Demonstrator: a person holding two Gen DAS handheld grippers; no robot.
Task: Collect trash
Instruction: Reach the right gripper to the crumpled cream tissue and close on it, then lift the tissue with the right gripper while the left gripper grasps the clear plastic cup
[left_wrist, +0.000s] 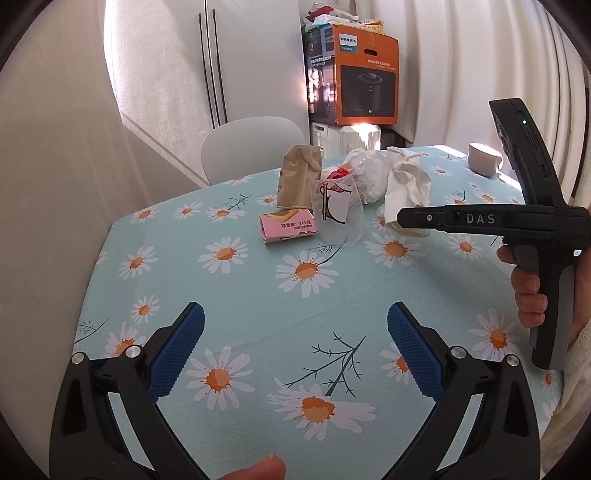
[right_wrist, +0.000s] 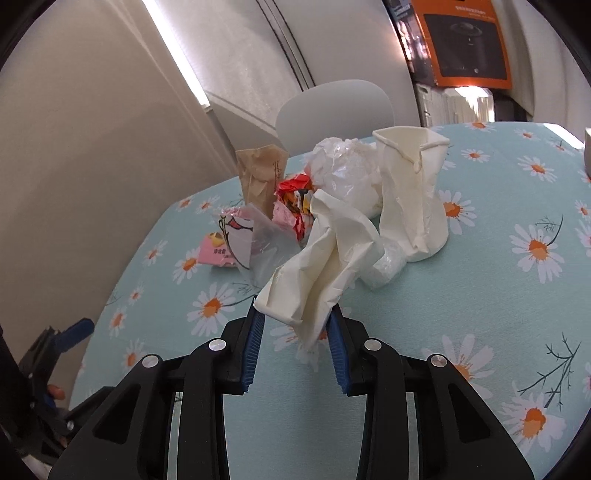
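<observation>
Surface: round table under a light-blue cloth printed with white daisies (left_wrist: 258, 295), seen from both wrist cameras.
Left gripper (left_wrist: 295, 332): black frame, blue ribbed pads, held low over the near part of the cloth; jaws spread wide, nothing between them.
Right gripper (right_wrist: 295, 325): jaws drawn in on the near end of a crumpled cream paper cup (right_wrist: 325, 254); both blue pads press its flattened end. In the left wrist view the same tool shows side-on, nose at the cream paper, a hand (left_wrist: 532, 291) wrapped round its grip.
Pinched cup, position: front of the trash cluster, near end between the pads, far end leaning toward the pile.
Second cup: crushed cream paper cup standing upright (right_wrist: 413, 192), just behind and right of the pinched one.
Between the cups: small white crumpled plastic wad (right_wrist: 384, 269) on the cloth.
Clear items: crumpled clear plastic bag (right_wrist: 343, 170) at the back; clear plastic cup with a printed figure (left_wrist: 338, 206), left of the cream cups.
Wrappers: red and yellow crumpled wrapper (right_wrist: 295, 199) mid-pile; brown paper bag, upright, creased (left_wrist: 299, 173) at far left.
Pink item: small pink printed carton (left_wrist: 288, 225) lying flat, front left of the pile.
Background: white chair back (left_wrist: 255, 147) beyond the table; orange and black appliance box (left_wrist: 351, 74) stacked at the wall; white mug (left_wrist: 484, 158) at the far right table edge.
</observation>
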